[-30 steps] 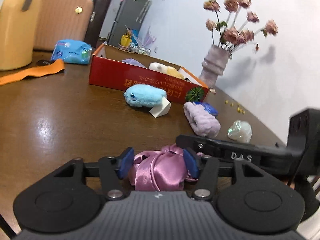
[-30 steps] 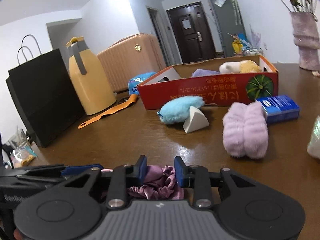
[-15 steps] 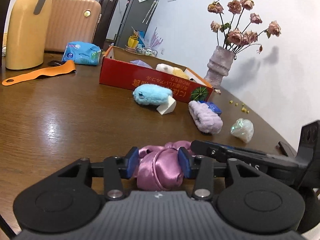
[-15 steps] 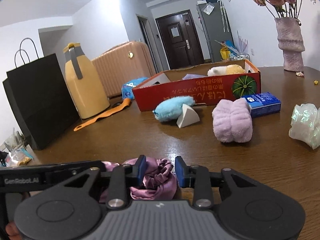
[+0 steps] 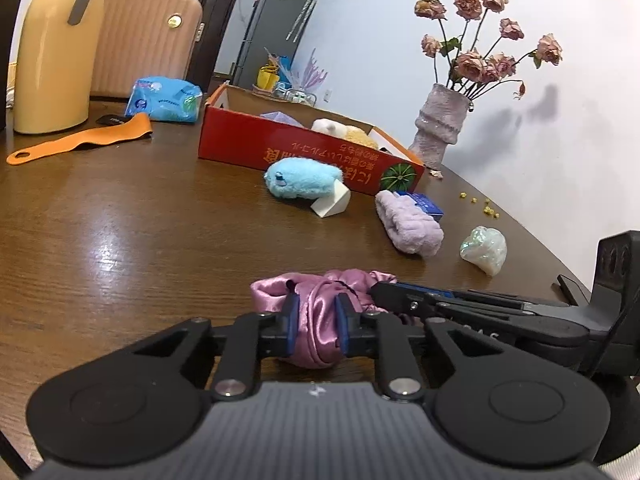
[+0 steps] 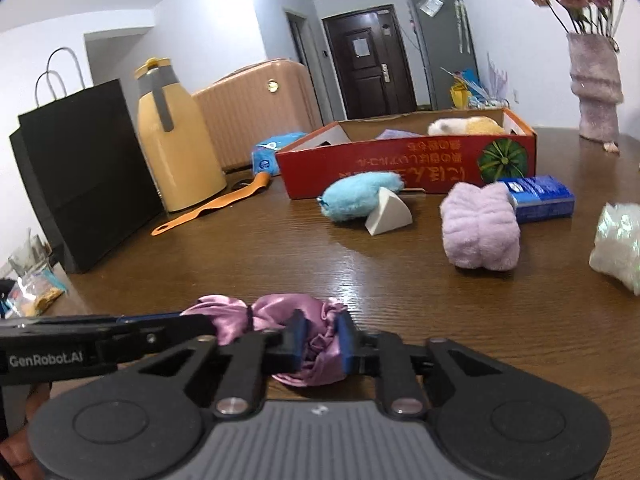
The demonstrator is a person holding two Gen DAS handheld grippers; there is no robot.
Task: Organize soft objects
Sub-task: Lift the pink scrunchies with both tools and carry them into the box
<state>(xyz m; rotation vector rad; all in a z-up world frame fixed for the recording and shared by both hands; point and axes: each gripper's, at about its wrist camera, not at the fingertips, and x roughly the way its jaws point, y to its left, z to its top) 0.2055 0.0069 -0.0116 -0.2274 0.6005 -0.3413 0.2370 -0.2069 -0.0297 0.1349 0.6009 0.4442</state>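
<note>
Pink satin scrunchie lies on the brown wood-grain bench, close in front of both cameras, stretched with its long axis running left to right between the two tools. Left gripper pinches one glossy, gathered fold between blue pads; right gripper pinches the opposite crumpled end, blue pads pressed into the fabric. Farther back: fluffy blue plush touching a white wedge-shaped sponge, ribbed lilac fleece roll, iridescent crinkled wad. Red cardboard box behind them holds cream and yellow plush pieces.
</note>
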